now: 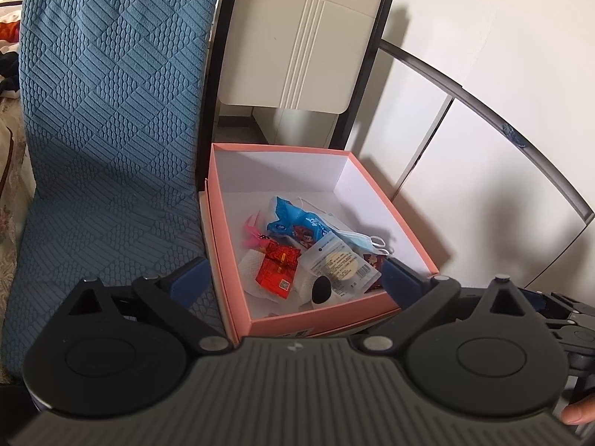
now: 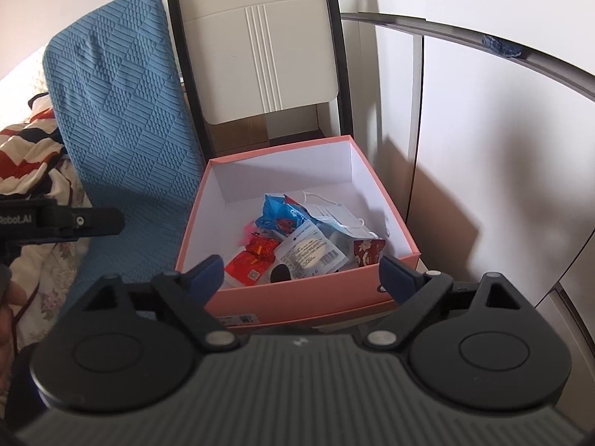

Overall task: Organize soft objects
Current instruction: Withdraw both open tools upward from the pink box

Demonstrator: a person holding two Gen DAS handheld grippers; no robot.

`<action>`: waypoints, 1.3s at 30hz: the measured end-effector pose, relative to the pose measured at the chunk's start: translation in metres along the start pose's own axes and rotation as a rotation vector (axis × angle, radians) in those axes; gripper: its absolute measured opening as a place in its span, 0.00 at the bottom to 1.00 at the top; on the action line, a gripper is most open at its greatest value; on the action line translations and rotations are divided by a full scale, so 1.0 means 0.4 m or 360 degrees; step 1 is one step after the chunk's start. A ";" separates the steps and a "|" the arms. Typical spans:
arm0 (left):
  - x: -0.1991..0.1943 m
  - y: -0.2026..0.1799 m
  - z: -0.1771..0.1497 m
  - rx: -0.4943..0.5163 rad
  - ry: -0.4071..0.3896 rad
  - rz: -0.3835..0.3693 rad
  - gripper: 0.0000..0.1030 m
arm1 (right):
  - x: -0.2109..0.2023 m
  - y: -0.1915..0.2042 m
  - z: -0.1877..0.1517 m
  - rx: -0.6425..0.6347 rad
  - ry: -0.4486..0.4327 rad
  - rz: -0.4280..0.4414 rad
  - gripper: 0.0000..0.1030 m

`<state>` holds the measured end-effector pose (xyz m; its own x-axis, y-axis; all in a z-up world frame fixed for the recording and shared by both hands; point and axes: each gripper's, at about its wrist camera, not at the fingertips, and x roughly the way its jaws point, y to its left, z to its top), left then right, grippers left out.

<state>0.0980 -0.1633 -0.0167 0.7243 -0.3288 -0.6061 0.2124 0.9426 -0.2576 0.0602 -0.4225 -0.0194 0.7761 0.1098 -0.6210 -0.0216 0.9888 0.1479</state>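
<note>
Both grippers hung over the pink box [image 1: 327, 319], pointing down into it. Left gripper [image 1: 293, 278] had its blue fingertips [image 1: 191, 277] spread wide, nothing btwn them, pads touching nothing. Right gripper [image 2: 301, 273] same story: jaws wide, empty, its fingertips [image 2: 206, 271] framing the box's near wall.

Box sat open, white inside, w/ a pile of soft stuff toward the near side. Blue plastic packet [image 1: 297, 219] lay at the back of the pile, a pale blue face mask [image 1: 357, 239] w/ white ear loops just right of it. Clear pouch w/ a round pad [image 1: 340, 264] lay on top, in the middle. Red packet [image 1: 277, 269] rested left of the pouch on a white tissue [image 1: 249, 264]; something pink [image 1: 253, 234] poked out behind it. Black-and-white item [image 1: 321, 288] sat at the front, can't tell what it was.

Box stood just beside a blue textured cushion [image 1: 111, 130] on its left, a beige chair back [image 1: 297, 44] behind it, white wall panels [image 1: 483, 156] to the right. In the right wrist view, the other tool's black body [image 2: 63, 219] showed at far left.
</note>
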 end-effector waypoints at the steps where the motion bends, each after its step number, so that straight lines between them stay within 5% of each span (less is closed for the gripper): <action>1: 0.001 0.000 0.000 0.0000 0.0002 0.0003 0.98 | 0.001 0.000 -0.001 -0.0001 0.0001 0.0008 0.89; 11: 0.003 0.017 0.001 -0.0019 0.0027 0.0055 0.99 | 0.007 0.008 -0.006 -0.0020 0.0008 -0.0008 0.92; 14: -0.001 0.018 0.002 -0.0017 0.0021 0.0063 0.99 | 0.009 0.005 -0.004 -0.0009 0.0015 -0.0003 1.00; 39: 0.001 0.014 -0.004 -0.0019 0.0013 0.0035 1.00 | 0.015 0.003 -0.006 -0.0001 0.0041 -0.0004 1.00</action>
<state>0.0985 -0.1581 -0.0197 0.7234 -0.3088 -0.6176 0.1890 0.9488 -0.2530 0.0634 -0.4204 -0.0247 0.7595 0.1099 -0.6412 -0.0199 0.9891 0.1458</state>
